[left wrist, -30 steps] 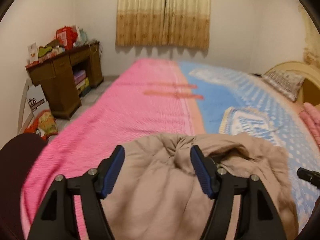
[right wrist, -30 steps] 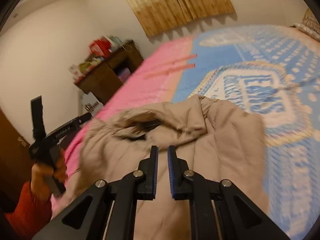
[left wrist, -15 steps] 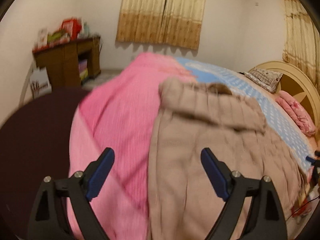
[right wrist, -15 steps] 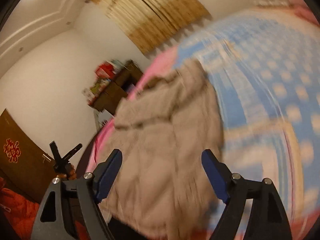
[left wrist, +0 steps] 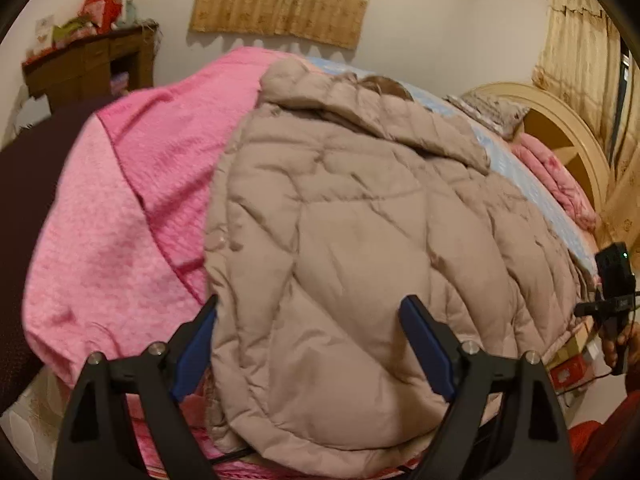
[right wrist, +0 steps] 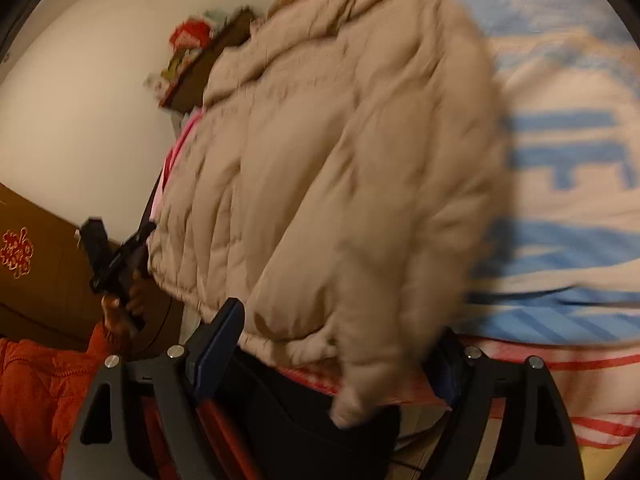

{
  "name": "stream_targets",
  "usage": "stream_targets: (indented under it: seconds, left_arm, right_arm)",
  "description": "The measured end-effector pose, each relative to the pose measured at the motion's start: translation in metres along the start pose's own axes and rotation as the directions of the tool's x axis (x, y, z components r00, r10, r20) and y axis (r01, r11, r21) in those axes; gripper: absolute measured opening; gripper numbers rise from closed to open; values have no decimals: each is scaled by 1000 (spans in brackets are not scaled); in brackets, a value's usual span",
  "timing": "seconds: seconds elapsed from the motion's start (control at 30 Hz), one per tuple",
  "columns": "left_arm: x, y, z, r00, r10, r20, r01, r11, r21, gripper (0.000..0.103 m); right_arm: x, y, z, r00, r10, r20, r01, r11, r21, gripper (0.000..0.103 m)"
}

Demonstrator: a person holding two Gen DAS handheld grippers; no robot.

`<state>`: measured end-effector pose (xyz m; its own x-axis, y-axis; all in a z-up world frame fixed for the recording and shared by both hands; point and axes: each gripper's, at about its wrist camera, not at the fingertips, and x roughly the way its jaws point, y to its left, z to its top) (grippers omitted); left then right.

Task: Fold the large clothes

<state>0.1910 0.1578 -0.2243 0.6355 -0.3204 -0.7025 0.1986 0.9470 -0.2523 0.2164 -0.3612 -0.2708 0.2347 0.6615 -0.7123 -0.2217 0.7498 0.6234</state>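
A beige quilted puffer jacket (left wrist: 360, 232) lies spread on the bed, its hood end far from me and its hem hanging over the near edge. It also fills the right wrist view (right wrist: 340, 168), which is blurred. My left gripper (left wrist: 312, 340) is open, its blue-padded fingers straddling the hem's left part without closing on it. My right gripper (right wrist: 332, 356) is open at the hem's right corner, where a fold of the jacket hangs between the fingers. Each gripper also shows in the other's view, the right gripper (left wrist: 612, 304) and the left gripper (right wrist: 108, 256).
The bed has a pink cover (left wrist: 120, 216) on the left and a blue and white blanket (right wrist: 568, 168) on the right. A dark wooden desk (left wrist: 88, 64) with clutter stands at the far left. A curved headboard (left wrist: 560, 120) and pillows lie far right.
Both grippers pulled back toward the bed's near edge and dropped lower. The right gripper went from shut to open. The jacket now lies spread flat instead of bunched.
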Motion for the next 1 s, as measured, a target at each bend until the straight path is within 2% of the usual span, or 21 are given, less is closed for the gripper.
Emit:
stream_targets:
  seconds: [0.03,0.07,0.1,0.13,0.23,0.33,0.37,0.4,0.53,0.63,0.7,0.77,0.83,0.9,1.0]
  left_arm:
    - [3,0,1,1000,-5,-6,5,1000,-7,88]
    - [4,1,2,1000,-7,-9,6,1000,-9,87]
    - [3,1,2,1000,-8,-7,8,1000,-12,86]
    - [1,3,3,1000,-14,-2,14,1000,-18,86]
    - [-9,10,15,1000,-13,22,14,999,-36,86]
    - [-32,20,32,995,-4,103,11,998,-65,86]
    - [-43,25,41,990,-6,140,18,997,-80,86]
    - [-50,28,48,986,-8,164,23,996,-88,86]
    - [-91,45,85,952,-2,306,47,989,-142,86]
    - [-111,53,105,927,-8,374,69,986,-151,86]
    - [-119,53,115,911,-7,413,70,988,-138,86]
    - [-127,51,130,892,19,451,42,991,-125,86]
    - [-125,47,143,883,32,467,25,993,-115,86]
    - [-118,43,153,881,35,472,19,994,-110,86]
    - [-98,33,167,878,19,478,30,995,-96,86]
  right_arm:
    - [0,0,3,999,37,4,-37,999,14,82]
    - [0,-1,6,996,85,6,-85,996,41,77]
    - [0,-1,11,991,132,3,-132,989,63,70]
    - [-1,-2,16,987,159,-3,-158,985,73,56]
    - [-3,15,28,980,197,-21,-196,980,27,53]
    - [-17,33,44,961,277,18,-277,961,3,42]
    - [-28,42,56,941,333,52,-333,943,-7,41]
    - [-33,48,62,932,355,70,-354,935,-22,41]
    - [-55,83,116,897,425,120,-414,904,-104,40]
    - [-59,112,172,874,465,140,-445,882,-154,40]
    - [-54,128,211,869,470,154,-443,878,-180,40]
    - [-46,135,267,856,482,187,-456,874,-167,40]
    - [-37,137,318,850,475,226,-448,879,-161,39]
    - [-26,128,378,840,450,302,-429,893,-137,38]
    - [0,86,446,811,388,437,-423,906,-18,37]
